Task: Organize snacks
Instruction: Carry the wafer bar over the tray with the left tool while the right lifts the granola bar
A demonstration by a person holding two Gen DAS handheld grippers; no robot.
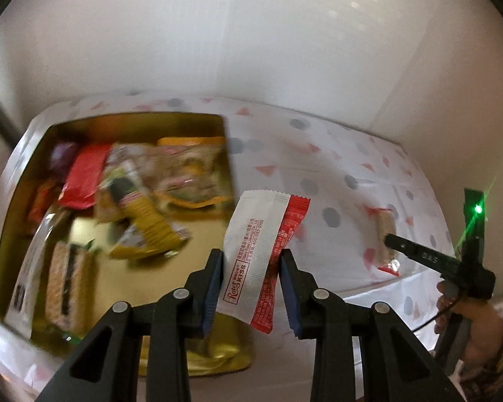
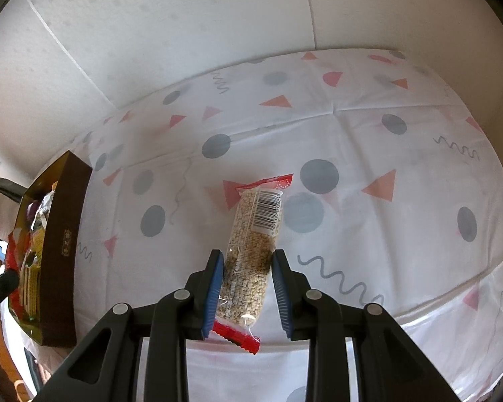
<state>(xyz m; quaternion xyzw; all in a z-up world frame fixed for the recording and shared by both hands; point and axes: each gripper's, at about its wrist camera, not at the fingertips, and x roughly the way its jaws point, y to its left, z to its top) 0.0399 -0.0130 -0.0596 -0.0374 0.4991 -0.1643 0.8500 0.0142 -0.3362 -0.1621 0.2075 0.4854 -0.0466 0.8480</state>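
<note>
My left gripper [image 1: 251, 268] is shut on a red and white Rater Kiss snack packet [image 1: 263, 251] and holds it in the air by the right edge of the gold tin box [image 1: 23, 207]. The box holds several snack packets. My right gripper [image 2: 247, 268] has its jaws around a clear grain bar with red ends [image 2: 253, 254] that lies on the tablecloth; the pads sit at the bar's sides, and I cannot tell if they press it. In the left wrist view the right gripper [image 1: 390, 243] sits at that bar [image 1: 384, 234].
A white tablecloth [image 2: 369, 134] with grey dots and red triangles covers the table. White walls [image 2: 184, 16] close in behind it. The box's brown outer wall [image 2: 63, 241] stands at the left in the right wrist view.
</note>
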